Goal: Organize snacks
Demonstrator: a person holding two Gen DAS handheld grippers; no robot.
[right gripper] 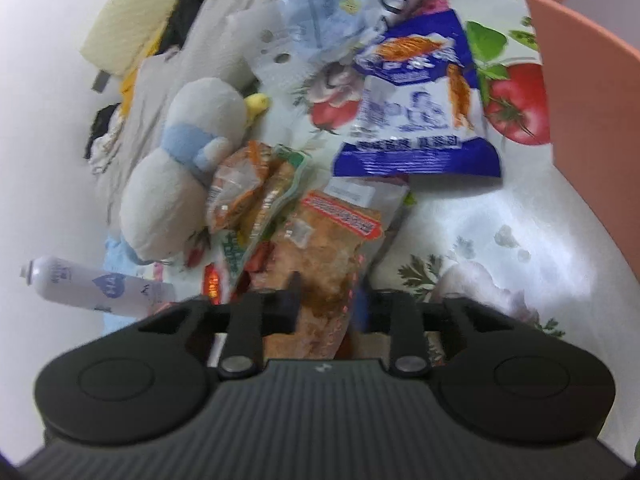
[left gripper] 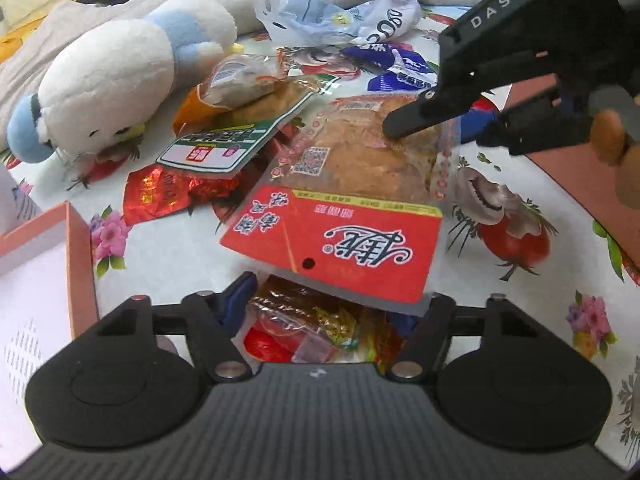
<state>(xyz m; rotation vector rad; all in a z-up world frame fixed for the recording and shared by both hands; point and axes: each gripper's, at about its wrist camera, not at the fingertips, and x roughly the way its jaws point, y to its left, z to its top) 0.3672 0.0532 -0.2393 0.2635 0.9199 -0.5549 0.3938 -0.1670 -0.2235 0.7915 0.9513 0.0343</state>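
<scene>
Left gripper point(left gripper: 334, 308) jaws apart over candy point(left gripper: 304, 332) | right gripper point(right gripper: 326, 300) clamped on meat pack point(left gripper: 352, 184) | risk: slick pack slips, dragging green pouch point(left gripper: 236, 136) beside it

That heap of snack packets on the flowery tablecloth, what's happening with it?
A person is sorting snacks with a black hand-held gripper in each hand. The right hand-held gripper has its fingers around the clear end of a big red-labelled packet of brown dried meat; whether they have closed is unclear. The left hand-held gripper hovers open over small wrapped sweets. A pink cardboard box stands nearby.
</scene>
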